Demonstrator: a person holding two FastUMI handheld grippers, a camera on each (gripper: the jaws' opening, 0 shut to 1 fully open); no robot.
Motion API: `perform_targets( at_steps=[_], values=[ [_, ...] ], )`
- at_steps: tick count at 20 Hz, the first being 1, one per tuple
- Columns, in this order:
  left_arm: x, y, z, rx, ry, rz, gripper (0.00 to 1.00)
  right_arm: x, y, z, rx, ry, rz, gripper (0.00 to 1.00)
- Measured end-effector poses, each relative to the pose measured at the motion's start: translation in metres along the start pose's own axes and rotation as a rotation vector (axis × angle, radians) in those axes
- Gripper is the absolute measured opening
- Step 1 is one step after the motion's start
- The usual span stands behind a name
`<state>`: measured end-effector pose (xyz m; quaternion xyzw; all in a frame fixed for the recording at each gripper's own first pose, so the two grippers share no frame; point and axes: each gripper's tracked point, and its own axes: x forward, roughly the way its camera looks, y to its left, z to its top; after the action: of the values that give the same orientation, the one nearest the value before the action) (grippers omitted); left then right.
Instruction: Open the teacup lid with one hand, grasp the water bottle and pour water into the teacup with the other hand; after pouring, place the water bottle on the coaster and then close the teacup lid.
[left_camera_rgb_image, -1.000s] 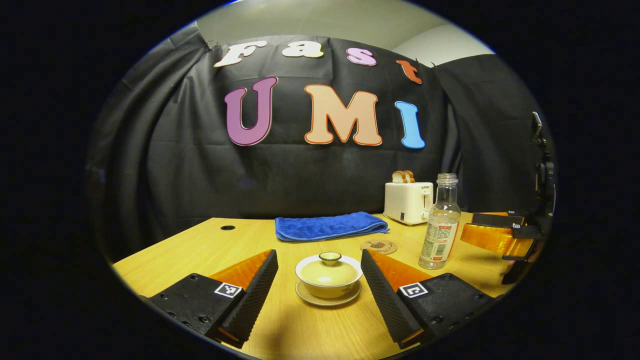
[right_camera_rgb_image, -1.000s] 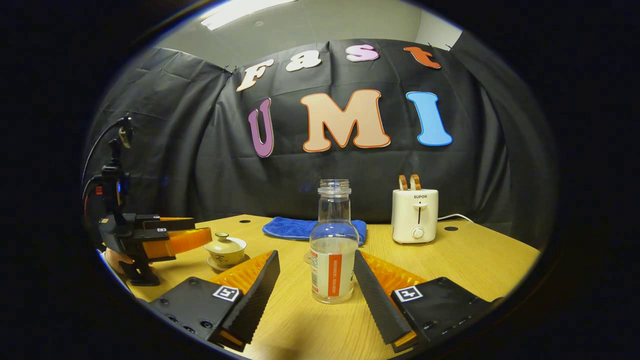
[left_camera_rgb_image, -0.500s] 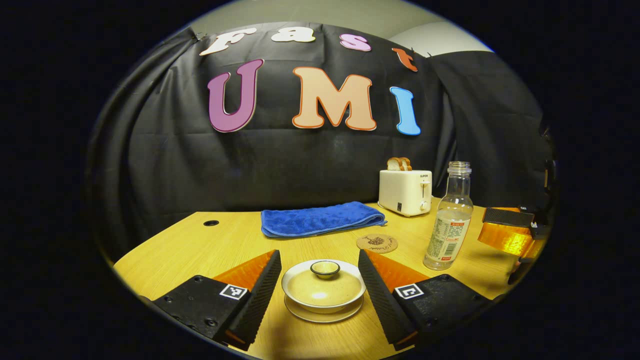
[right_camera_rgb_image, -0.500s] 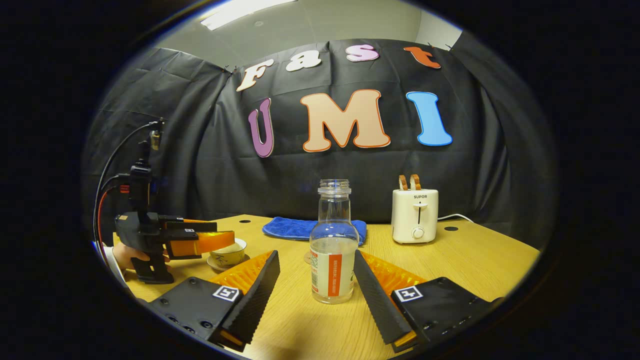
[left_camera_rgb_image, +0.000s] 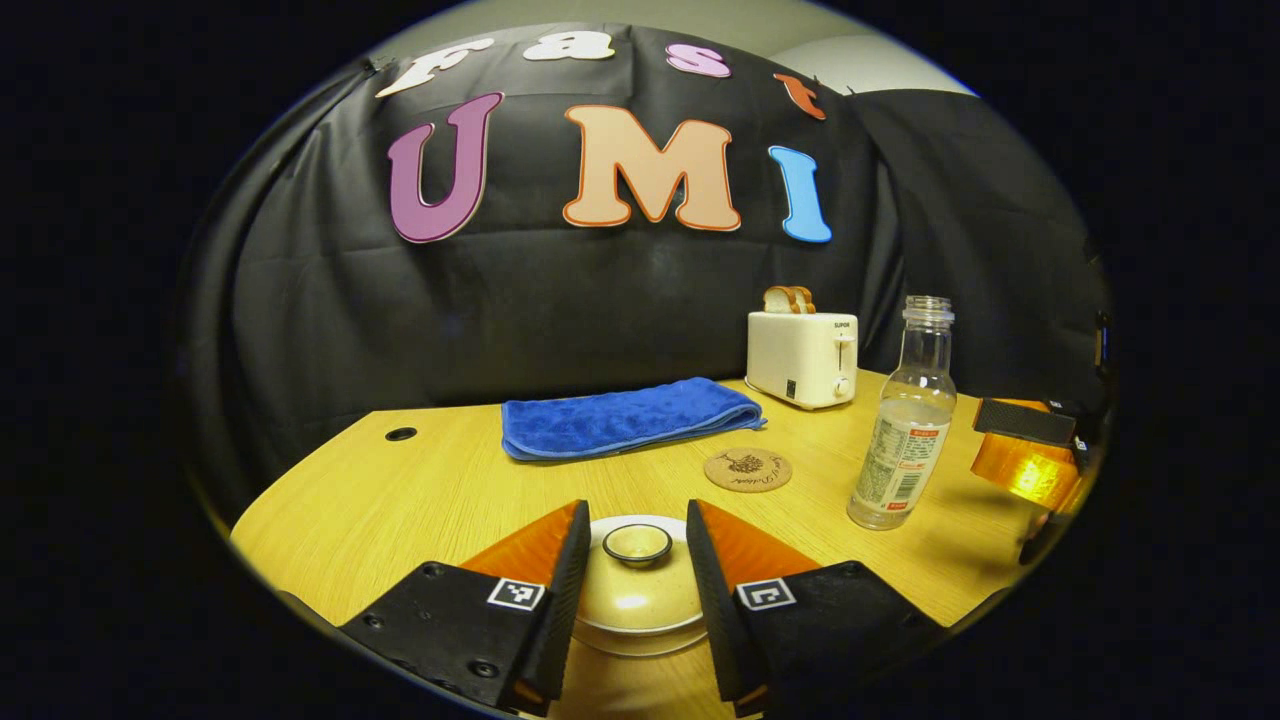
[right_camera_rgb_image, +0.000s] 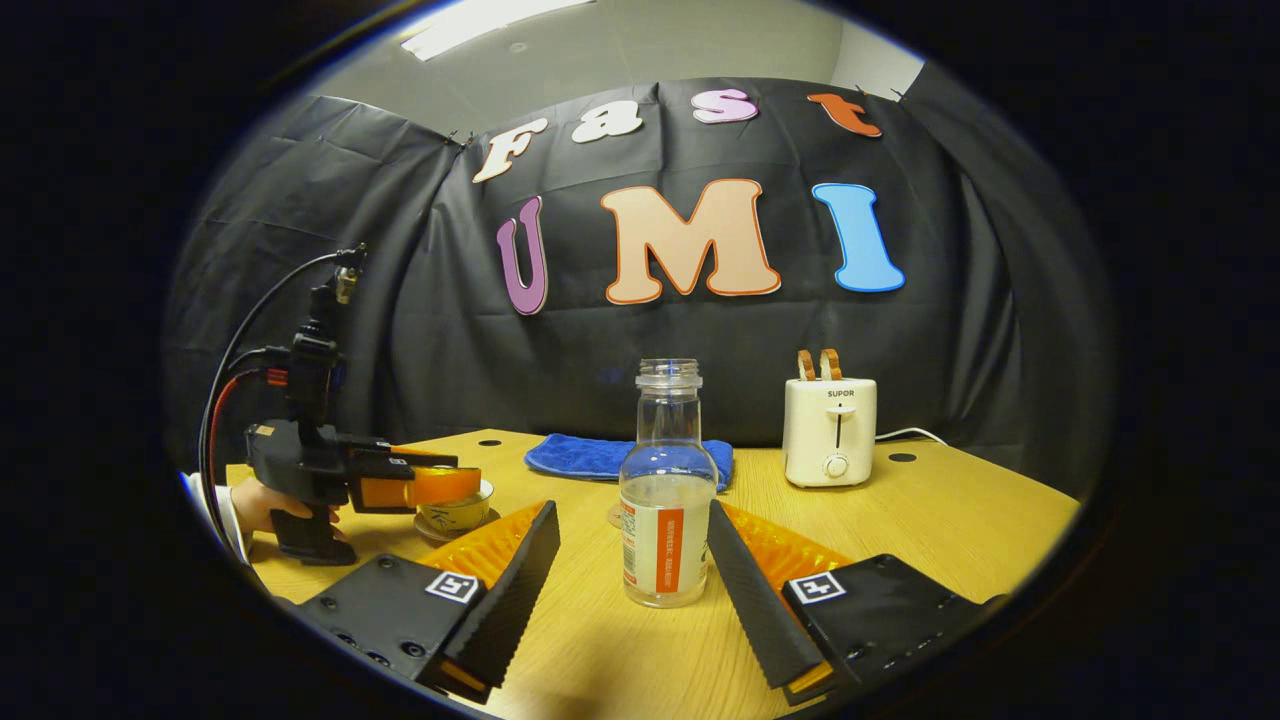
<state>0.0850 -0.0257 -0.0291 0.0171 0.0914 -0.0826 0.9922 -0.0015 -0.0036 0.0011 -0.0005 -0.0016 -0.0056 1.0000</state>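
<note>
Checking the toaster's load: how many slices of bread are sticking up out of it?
2: both bread slices stand side by side in the toaster's top slots, behind the bottle.

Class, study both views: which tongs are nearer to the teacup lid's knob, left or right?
Left. The left tongs flank the lid's knob, one finger on each side. The right tongs sit farther off, open around the water bottle.

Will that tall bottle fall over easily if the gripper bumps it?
Probably, a bit. The water bottle is tall and narrow, so a knock near its open neck could tip it. The water sits low, though, which likely steadies it. Its smooth clear wall looks slippery, and with no cap, tipping would spill onto the table.
</note>
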Motion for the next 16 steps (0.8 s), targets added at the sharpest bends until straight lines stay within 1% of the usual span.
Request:
perform_targets(
  at_steps=[1,3,4,5,6,7,8,9,12,13,14,15,16],
  values=[
    [0.000,0.000,0.001,0.003,0.000,-0.002,0.54,0.000,0.000,0.000,0.000,0.000,0.000,0.92],
    [0.000,0.001,0.000,0.005,-0.004,0.002,0.48,0.000,0.000,0.000,0.000,0.000,0.000,0.92],
    [0.001,0.002,0.002,0.003,-0.010,0.003,0.44,0.000,0.000,0.000,0.000,0.000,0.000,0.95],
    [0.000,0.001,0.002,0.002,-0.014,-0.002,0.39,0.000,0.000,0.001,0.000,0.000,0.000,0.96],
    [-0.001,0.000,0.003,0.002,-0.014,-0.004,0.31,0.000,0.000,0.000,0.000,0.000,0.000,0.92],
    [-0.001,0.000,0.001,0.001,-0.015,-0.004,0.30,0.000,0.000,0.000,0.000,0.000,0.000,0.96],
    [-0.001,0.001,0.003,0.000,-0.016,-0.004,0.29,0.000,0.000,0.000,0.000,0.000,0.000,0.95],
    [-0.002,0.000,0.003,0.000,-0.019,-0.005,0.29,0.000,0.000,0.000,0.000,0.000,0.000,0.92],
    [-0.002,0.003,0.008,-0.009,-0.038,0.008,0.29,0.000,0.000,0.000,0.000,0.000,0.000,0.92],
    [-0.004,0.004,0.009,-0.013,-0.053,0.013,0.28,0.000,-0.001,0.000,0.001,0.001,0.000,0.95],
    [-0.006,0.005,0.011,-0.019,-0.066,0.016,0.28,0.001,-0.001,-0.001,0.002,0.003,-0.002,0.92],
    [-0.007,0.006,0.012,-0.024,-0.077,0.022,0.28,0.001,-0.001,0.000,0.001,0.003,-0.003,0.92],
    [-0.008,0.008,0.014,-0.028,-0.089,0.028,0.27,0.001,-0.001,-0.001,0.002,0.005,-0.006,0.95]
  ],
)
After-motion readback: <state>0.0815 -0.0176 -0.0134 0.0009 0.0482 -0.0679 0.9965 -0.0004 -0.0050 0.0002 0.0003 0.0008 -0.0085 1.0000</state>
